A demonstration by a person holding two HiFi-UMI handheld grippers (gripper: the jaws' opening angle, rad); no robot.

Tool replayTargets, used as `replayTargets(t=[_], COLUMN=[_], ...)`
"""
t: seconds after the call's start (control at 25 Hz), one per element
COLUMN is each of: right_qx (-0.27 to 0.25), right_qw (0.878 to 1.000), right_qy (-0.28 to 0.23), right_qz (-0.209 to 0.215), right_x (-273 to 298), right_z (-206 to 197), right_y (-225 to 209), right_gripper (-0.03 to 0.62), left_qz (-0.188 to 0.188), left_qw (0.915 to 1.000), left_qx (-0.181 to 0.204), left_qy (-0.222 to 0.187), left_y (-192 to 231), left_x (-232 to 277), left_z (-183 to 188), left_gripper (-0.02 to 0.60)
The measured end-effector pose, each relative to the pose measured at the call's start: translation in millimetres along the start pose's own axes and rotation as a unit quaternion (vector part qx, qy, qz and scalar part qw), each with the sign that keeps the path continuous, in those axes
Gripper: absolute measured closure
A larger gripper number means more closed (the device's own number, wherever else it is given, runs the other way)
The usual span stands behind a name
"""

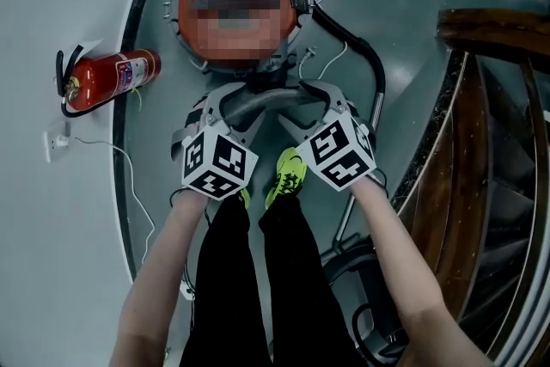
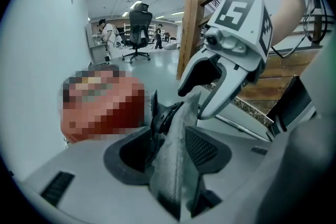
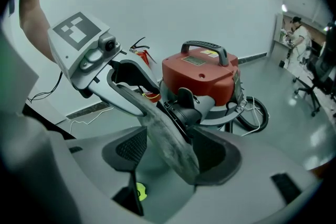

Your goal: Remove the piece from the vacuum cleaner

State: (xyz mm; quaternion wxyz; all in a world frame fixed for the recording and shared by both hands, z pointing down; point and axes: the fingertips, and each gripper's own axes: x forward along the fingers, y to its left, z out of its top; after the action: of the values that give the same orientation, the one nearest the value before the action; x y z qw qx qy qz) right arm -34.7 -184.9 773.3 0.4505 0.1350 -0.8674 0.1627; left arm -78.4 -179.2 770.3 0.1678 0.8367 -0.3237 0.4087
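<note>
1. Head view: the person's bare forearms (image 1: 163, 271) and black trousers (image 1: 258, 288) were closest. Yellow-green shoes (image 1: 288, 172) stood on the grey floor (image 1: 51, 271) just below the two marker cubes.
2. Left gripper (image 2: 169, 152): its dark ribbed fingers (image 2: 207, 147) were spread wide and released. The grey curved pipe piece (image 1: 273, 101) ran up between them. There was a clear gap at the finger on the view's left. The pipe was close to the other one, not clamped.
3. Right gripper (image 3: 165, 152): its fingers (image 3: 126, 149) were also spread and released. The same pipe crossed between them, near the finger on the view's right and apart from the one on the left.
4. The two grippers faced each other at the two ends of the pipe's bend, both angled down.
5. The pipe piece was still plugged into the black coupling (image 3: 186, 105) on the front of the round red vacuum cleaner (image 3: 199, 78). The cleaner stood on the floor ahead of the shoes, with a black carry handle (image 3: 205, 47) on top.
6. A black hose (image 1: 369, 64) curved away from the cleaner on the right of the head view.
7. A red fire extinguisher (image 1: 112, 80) lay on its side to the left of the cleaner, well apart. A thin white cord (image 1: 103, 146) trailed below it.
8. A brown wooden stair railing (image 1: 490, 21) was on the right. A black office chair (image 2: 137, 26) showed far back in the left gripper view.
</note>
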Motion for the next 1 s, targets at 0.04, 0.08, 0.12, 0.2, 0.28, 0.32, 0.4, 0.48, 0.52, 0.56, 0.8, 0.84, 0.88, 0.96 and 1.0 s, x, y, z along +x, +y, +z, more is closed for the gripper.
replayTargets(t=[0.04,0.08,0.12,0.2,0.28,0.32,0.4,0.48,0.52,0.56,0.8,0.84,0.88,0.96,1.0], right_qx=[-0.002,-0.004,-0.007,-0.015,-0.026,-0.031,-0.038,-0.039,-0.041,-0.043,-0.050,-0.051,-0.054,-0.058,-0.060], right_qw=[1.000,1.000,1.000,1.000,0.999,0.999,0.998,0.998,0.998,0.998,0.996,0.996,0.996,0.995,0.995], right_qy=[0.003,0.006,0.010,0.020,0.030,0.034,0.042,0.047,0.047,0.048,0.060,0.063,0.066,0.071,0.073], right_qz=[0.001,0.003,0.004,0.008,0.015,0.018,0.024,0.028,0.029,0.028,0.032,0.035,0.036,0.037,0.036], right_x=[2.1,4.1,5.9,9.6,14.1,16.4,19.8,22.2,23.2,24.2,30.1,31.6,33.1,36.1,37.3], right_z=[-0.3,-0.6,-1.2,-3.6,-6.8,-8.5,-12.3,-14.6,-15.1,-15.5,-20.3,-21.1,-21.7,-22.6,-23.0], right_y=[-1.1,-2.2,-3.2,-3.9,-2.6,-1.9,-0.3,0.8,0.8,0.3,-2.4,-1.8,-1.3,-1.4,-1.6], right_gripper=[0.319,0.319,0.319,0.319,0.319,0.319,0.319,0.321,0.321,0.321,0.321,0.321,0.322,0.322,0.326], left_qz=[-0.002,-0.004,-0.005,-0.008,-0.011,-0.012,-0.010,-0.008,-0.008,-0.009,-0.016,-0.018,-0.022,-0.032,-0.040], left_qw=[1.0000,1.0000,1.0000,0.9999,0.9999,0.9999,0.9998,0.9998,0.9998,0.9998,0.9997,0.9996,0.9996,0.9993,0.9990], left_qx=[0.001,0.002,0.002,0.002,0.003,0.004,0.007,0.011,0.012,0.012,0.009,0.008,0.007,0.000,-0.004], left_qy=[0.002,0.004,0.006,0.009,0.010,0.012,0.014,0.015,0.015,0.014,0.018,0.018,0.019,0.018,0.018], left_y=[-0.1,0.0,0.3,0.5,-0.5,-0.8,-0.7,0.1,0.4,0.6,-0.3,-0.6,-0.8,-2.1,-3.6], left_x=[2.3,4.6,6.8,10.5,13.2,14.4,16.5,18.7,19.7,20.7,24.8,25.2,25.5,26.7,27.3], left_z=[-1.0,-2.0,-3.1,-5.2,-7.2,-8.3,-10.4,-11.7,-12.0,-12.2,-13.6,-14.0,-14.4,-15.4,-16.2], left_gripper=[0.377,0.377,0.377,0.377,0.377,0.377,0.377,0.377,0.377,0.377,0.379,0.379,0.380,0.396,0.413])
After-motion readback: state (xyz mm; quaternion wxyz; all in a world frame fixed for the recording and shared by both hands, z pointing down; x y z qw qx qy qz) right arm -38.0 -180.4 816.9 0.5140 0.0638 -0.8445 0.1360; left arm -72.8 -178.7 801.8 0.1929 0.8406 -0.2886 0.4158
